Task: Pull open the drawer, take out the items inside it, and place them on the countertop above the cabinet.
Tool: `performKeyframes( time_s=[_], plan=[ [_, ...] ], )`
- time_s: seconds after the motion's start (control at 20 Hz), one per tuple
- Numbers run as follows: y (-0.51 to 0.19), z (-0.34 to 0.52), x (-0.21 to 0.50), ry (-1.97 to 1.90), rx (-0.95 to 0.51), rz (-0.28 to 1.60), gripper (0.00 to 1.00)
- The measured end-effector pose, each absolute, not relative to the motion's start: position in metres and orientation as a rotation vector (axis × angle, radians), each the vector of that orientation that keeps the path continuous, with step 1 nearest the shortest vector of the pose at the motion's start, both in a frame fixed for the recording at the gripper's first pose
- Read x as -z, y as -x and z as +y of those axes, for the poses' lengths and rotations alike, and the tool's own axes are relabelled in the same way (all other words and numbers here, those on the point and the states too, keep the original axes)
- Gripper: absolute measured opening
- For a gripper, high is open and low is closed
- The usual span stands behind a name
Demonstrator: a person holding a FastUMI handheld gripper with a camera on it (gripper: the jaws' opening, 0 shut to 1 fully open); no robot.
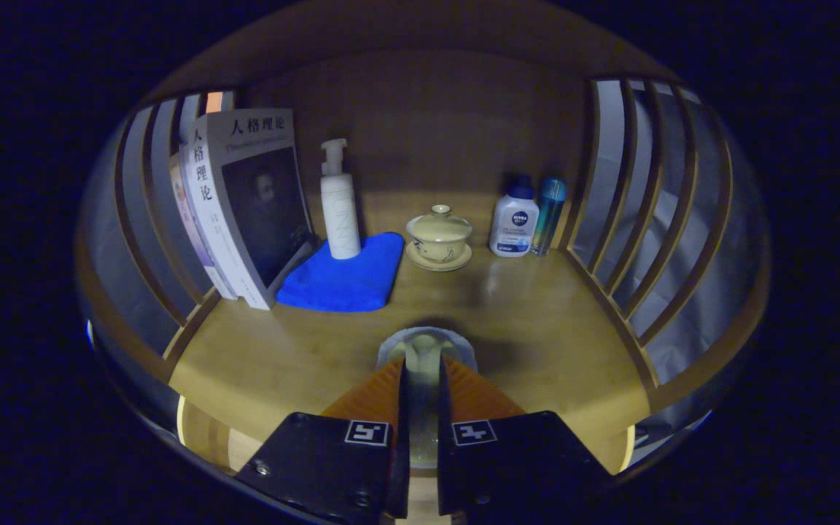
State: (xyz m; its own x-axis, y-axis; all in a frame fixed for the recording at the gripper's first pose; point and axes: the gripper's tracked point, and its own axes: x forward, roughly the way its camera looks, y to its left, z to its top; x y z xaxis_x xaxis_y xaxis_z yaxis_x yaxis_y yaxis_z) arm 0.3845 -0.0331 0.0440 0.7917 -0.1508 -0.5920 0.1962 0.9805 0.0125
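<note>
My gripper (424, 375) is over the front part of the wooden countertop (537, 328), its fingers (380, 394) drawn close together. Between them sits a pale, round-rimmed item (426, 348) that looks like a small cup or jar. Both fingers press on its sides. Its rim pokes out just ahead of the fingertips, and its lower part is hidden by the fingers. I cannot tell whether it rests on the wood or hangs just above it.
Further back stand leaning books (245, 204) on the left, a white pump bottle (340, 208) on a folded blue cloth (347, 277), a lidded tea bowl on a saucer (439, 237), a white bottle (514, 222) and a slim blue bottle (550, 211). Slatted walls (631, 219) close both sides.
</note>
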Motion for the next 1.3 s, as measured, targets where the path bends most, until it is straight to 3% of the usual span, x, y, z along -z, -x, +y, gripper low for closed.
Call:
performKeyframes(
  time_s=[0.3,0.5,0.65,1.0,1.2,1.3],
  plan=[
    [-0.392,-0.036,-0.036,-0.123,0.166,0.580,0.23],
    [-0.397,-0.028,-0.035,-0.106,0.109,0.524,0.61],
    [-0.395,-0.026,-0.036,-0.013,0.097,0.503,0.76],
    [-0.377,-0.017,-0.063,-0.044,0.090,0.368,0.77],
    [-0.327,0.014,-0.085,-0.081,0.010,0.289,0.80],
    [-0.293,0.023,-0.097,-0.022,0.005,0.225,0.94]
  ],
)
